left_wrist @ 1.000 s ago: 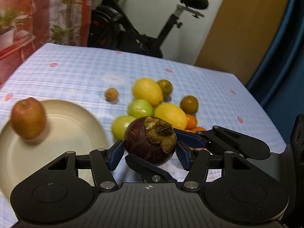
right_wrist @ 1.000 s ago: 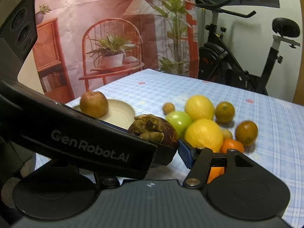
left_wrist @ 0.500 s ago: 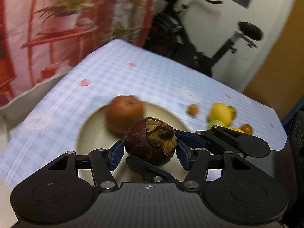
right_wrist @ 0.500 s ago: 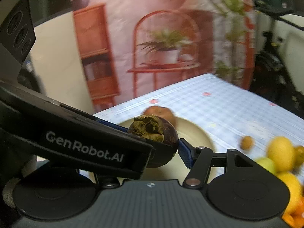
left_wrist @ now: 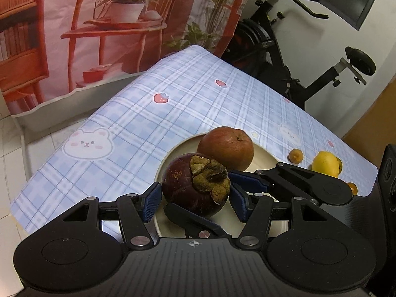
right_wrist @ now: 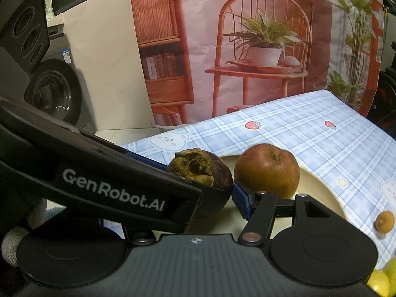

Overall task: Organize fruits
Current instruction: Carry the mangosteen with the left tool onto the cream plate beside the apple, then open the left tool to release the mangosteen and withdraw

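Note:
A dark purple mangosteen (left_wrist: 195,185) with a dry brown cap hangs just above the near side of a cream plate (left_wrist: 263,159). My left gripper (left_wrist: 195,199) is shut on it, blue pads on its left and right sides. My right gripper (right_wrist: 200,190) is shut on the same mangosteen (right_wrist: 198,170); its fingers (left_wrist: 250,178) cross under and beside the fruit in the left wrist view. In the right wrist view the left gripper's body (right_wrist: 111,185) hides the right gripper's left finger. A reddish-brown apple (left_wrist: 226,148) sits on the plate (right_wrist: 314,185) right behind the mangosteen.
The plate lies near a corner of the blue checked tablecloth (left_wrist: 148,123). A small brown fruit (left_wrist: 295,155) and a lemon (left_wrist: 325,163) lie to the plate's right, with more fruit behind my gripper. An exercise bike (left_wrist: 297,61) stands past the table.
Both grippers have carried the mangosteen sideways from above the fruit pile to over the plate, beside the apple. The grip on it looks the same.

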Available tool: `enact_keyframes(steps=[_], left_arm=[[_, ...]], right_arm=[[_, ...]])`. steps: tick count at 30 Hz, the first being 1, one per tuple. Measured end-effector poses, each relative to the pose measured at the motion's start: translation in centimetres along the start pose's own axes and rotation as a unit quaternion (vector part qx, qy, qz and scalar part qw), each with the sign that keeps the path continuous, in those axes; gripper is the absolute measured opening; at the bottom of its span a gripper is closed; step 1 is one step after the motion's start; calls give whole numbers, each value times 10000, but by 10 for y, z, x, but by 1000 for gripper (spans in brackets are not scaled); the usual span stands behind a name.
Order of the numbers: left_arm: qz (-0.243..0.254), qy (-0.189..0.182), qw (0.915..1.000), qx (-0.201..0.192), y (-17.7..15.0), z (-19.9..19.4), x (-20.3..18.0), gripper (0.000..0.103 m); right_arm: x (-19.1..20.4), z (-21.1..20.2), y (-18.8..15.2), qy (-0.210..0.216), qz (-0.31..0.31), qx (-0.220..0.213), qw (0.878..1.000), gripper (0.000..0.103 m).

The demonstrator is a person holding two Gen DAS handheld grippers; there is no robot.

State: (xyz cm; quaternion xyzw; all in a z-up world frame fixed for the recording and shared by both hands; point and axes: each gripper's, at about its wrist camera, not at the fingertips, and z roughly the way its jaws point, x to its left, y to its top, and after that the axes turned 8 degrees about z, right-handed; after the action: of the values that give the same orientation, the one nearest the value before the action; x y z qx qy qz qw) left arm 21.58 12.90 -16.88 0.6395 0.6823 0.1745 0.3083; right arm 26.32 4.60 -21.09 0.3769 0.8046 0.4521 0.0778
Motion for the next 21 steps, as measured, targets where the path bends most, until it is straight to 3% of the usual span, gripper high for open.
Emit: enact_keyframes(steps=[21], left_arm=[[307,265,9992,-73,0,1,-11,64]], right_arm=[[2,2,-6,-151,-122,8,9998,63]])
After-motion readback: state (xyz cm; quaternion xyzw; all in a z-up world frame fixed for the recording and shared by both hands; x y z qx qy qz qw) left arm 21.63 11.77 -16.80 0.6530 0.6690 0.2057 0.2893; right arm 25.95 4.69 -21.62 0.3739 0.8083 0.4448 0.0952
